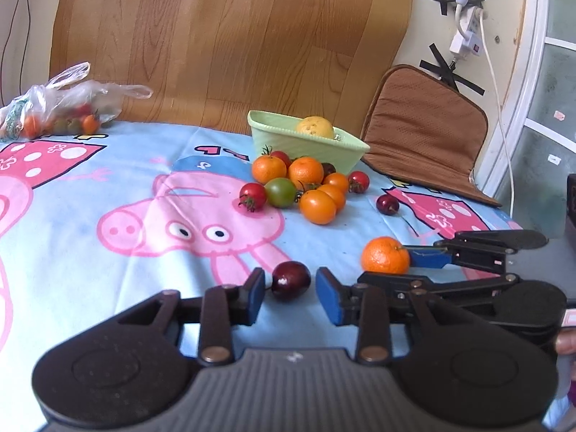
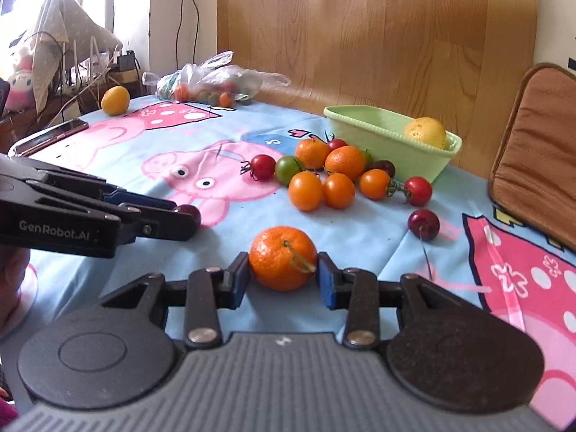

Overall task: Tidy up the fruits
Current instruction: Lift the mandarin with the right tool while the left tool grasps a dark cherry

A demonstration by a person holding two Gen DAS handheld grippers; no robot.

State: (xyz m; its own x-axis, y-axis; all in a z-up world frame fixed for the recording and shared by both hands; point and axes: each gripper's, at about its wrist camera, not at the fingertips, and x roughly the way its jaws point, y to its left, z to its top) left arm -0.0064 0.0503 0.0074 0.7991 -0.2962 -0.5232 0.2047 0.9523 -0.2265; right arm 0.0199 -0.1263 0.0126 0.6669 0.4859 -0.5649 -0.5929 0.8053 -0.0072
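Progress is judged slight: only a lemon [image 2: 425, 132] lies in the green basket [image 2: 363, 124]. A mandarin [image 2: 283, 258] is clamped by the right tongs [image 2: 283, 280]; a dark cherry [image 1: 291, 280] sits untouched between the parted left tongs [image 1: 290, 297]. Loose fruit [image 2: 324, 176] remains on the surface [image 2: 360, 230].

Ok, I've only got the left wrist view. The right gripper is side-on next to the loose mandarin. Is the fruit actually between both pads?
Observer: Yes. In the right wrist view the mandarin sits between the pads of the right gripper, and both look pressed against it.
Operator: Any fruit outside my picture?
Observer: One. A yellow-orange fruit sits alone at the far left corner of the tablecloth, left of the plastic bag.
Operator: Anything else over there?
Observer: What looks like a phone lies at the cloth's left edge, nearer the camera than that fruit.
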